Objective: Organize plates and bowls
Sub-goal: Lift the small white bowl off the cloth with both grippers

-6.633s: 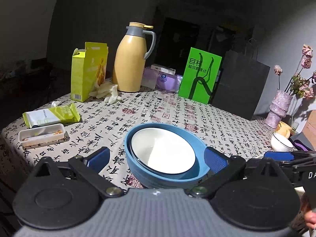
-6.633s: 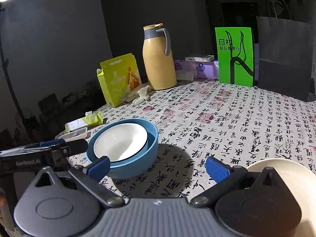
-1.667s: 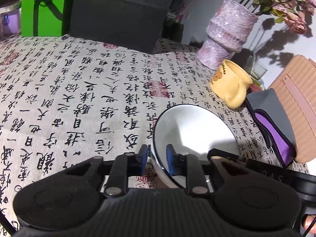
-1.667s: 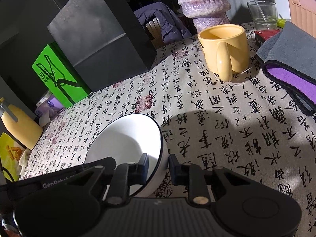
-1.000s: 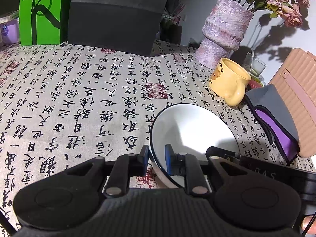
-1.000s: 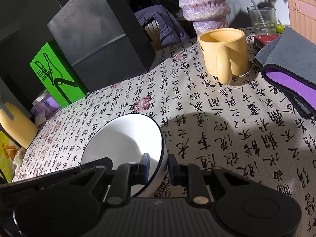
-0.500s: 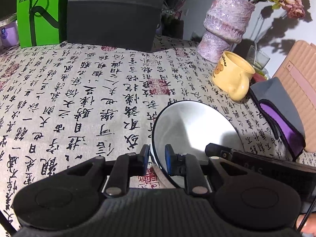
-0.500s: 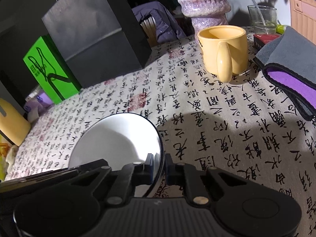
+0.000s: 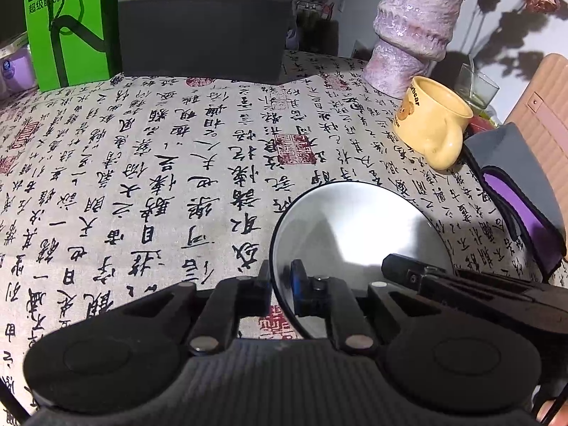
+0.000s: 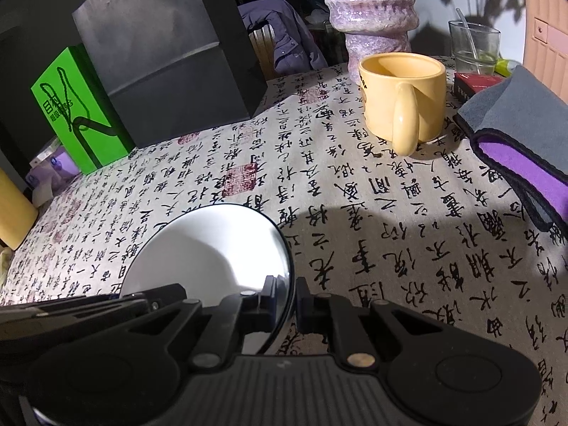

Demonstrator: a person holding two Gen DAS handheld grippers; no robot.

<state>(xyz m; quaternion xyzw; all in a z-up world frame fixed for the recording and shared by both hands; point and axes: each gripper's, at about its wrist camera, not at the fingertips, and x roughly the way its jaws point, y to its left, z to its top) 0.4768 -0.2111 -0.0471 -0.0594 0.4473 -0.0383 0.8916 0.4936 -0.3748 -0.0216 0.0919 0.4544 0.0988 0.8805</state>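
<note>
A white bowl with a thin black rim sits low over the calligraphy-print tablecloth. My left gripper is shut on the bowl's left rim, one pad inside and one outside. The same bowl shows in the right wrist view, where my right gripper is shut on its right rim. Each gripper's black body shows at the edge of the other's view. I cannot tell whether the bowl's base touches the cloth.
Beyond the bowl stands a yellow mug, with a purple vase behind it. A folded grey and purple cloth, a glass and a red box lie to the right. A black paper bag and green box stand at the back.
Both grippers have pinched tighter on the bowl's rim. The hands and bowl have hardly shifted. Several seconds ago both grippers stood open near a blue bowl stack elsewhere on the table.
</note>
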